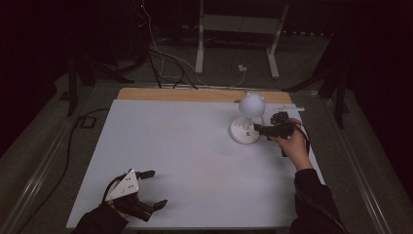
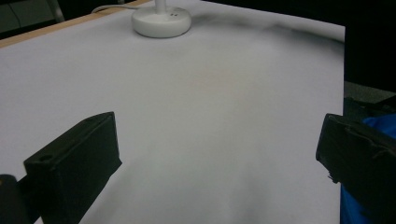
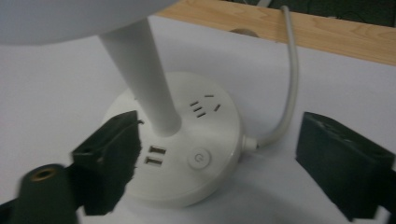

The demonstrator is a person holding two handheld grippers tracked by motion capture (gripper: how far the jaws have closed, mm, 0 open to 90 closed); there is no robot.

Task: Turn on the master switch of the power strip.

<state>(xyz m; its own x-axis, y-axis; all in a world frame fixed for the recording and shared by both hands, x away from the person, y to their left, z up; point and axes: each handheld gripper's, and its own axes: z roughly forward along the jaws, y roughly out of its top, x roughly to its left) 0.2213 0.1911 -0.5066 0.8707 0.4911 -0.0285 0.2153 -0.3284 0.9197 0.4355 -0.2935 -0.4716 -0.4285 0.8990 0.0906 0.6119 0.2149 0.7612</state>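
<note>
A white desk lamp with a round head (image 1: 252, 105) stands on its round base (image 1: 244, 131) at the back right of the white board (image 1: 185, 146). In the right gripper view the base (image 3: 219, 126) shows two USB ports (image 3: 156, 156), a power button (image 3: 199, 158), a socket and a white cable (image 3: 287, 88) leading off behind it. My right gripper (image 1: 259, 129) (image 3: 222, 156) is open just in front of the base; one jaw hangs over its left side, the other stands off to its right. My left gripper (image 1: 157, 188) (image 2: 215, 154) rests open near the front left corner with nothing between its jaws.
A wooden table edge (image 1: 195, 94) runs along the back of the board. Beyond it, cables (image 1: 160, 58) lie on the dark floor beside a white stand frame (image 1: 234, 29). A metal rail (image 1: 39, 165) borders the table's left side.
</note>
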